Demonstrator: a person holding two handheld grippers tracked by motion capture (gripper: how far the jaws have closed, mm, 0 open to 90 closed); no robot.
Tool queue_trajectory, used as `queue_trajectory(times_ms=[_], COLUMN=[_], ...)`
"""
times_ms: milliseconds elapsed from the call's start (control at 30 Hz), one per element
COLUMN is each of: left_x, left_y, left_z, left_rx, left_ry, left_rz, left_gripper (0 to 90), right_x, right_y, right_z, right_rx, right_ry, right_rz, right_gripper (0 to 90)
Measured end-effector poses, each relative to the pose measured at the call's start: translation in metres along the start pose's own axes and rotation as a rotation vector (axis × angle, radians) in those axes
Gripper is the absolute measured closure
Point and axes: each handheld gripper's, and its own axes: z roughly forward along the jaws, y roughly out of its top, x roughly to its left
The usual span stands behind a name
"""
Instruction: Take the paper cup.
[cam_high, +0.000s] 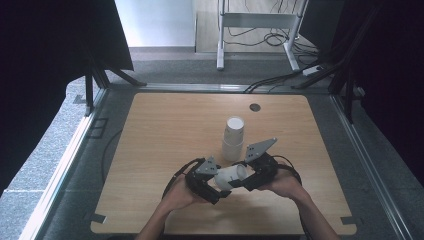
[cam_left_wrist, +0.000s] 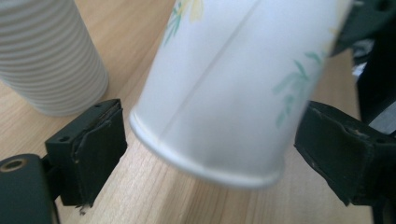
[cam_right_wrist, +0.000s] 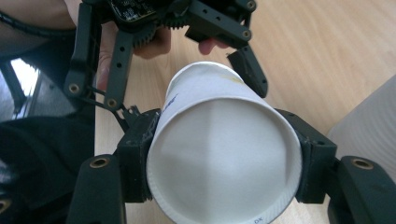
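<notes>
A white paper cup (cam_high: 230, 176) with a green leaf print (cam_left_wrist: 224, 93) lies on its side, lifted between both grippers over the table's front middle. My right gripper (cam_high: 246, 176) is shut on it: in the right gripper view the pads (cam_right_wrist: 137, 154) press both sides near the cup's wide end (cam_right_wrist: 224, 158). My left gripper (cam_high: 219, 186) stands open around the narrow end. Its pads (cam_left_wrist: 100, 149) sit just off the cup wall in the left gripper view. One left finger (cam_right_wrist: 250, 70) shows beyond the cup.
A stack of white ribbed cups (cam_high: 233, 137) stands upside down just behind the grippers, close to the held cup (cam_left_wrist: 51, 60). The wooden table (cam_high: 150, 150) has a dark grommet (cam_high: 255, 107) at the back. Dark curtains flank both sides; a white desk frame (cam_high: 220, 50) stands beyond.
</notes>
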Motion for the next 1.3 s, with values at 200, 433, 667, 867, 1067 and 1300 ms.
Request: queue_trajectory(times_ms=[200,433,667,867,1067,1300], left_x=[0.004,0.004,0.004,0.004,0.003,0.006], left_y=[-0.003,-0.006,-0.008,-0.009,-0.010,-0.009], left_z=[-0.009,-0.009,-0.006,-0.008,-0.008,-0.008], left_rx=[-0.082,-0.104,-0.120,-0.143,-0.138,-0.123], left_ry=[-0.064,-0.105,-0.125,-0.150,-0.152,-0.149], left_rz=[-0.004,0.024,0.042,0.052,0.058,0.038], left_gripper=[13.3,15.7,20.4,29.0,33.8,35.8], right_x=[-0.004,-0.005,-0.005,-0.006,-0.007,-0.009], right_y=[-0.005,-0.010,-0.011,-0.012,-0.013,-0.013], right_z=[-0.006,-0.009,-0.010,-0.008,-0.009,-0.006], right_rx=[-0.066,-0.110,-0.130,-0.129,-0.120,-0.107], right_ry=[0.024,0.075,0.104,0.126,0.138,0.139], right_rz=[-0.007,-0.040,-0.039,-0.048,-0.052,-0.032], right_gripper=[36.7,36.8,36.8,36.8,36.4,31.5])
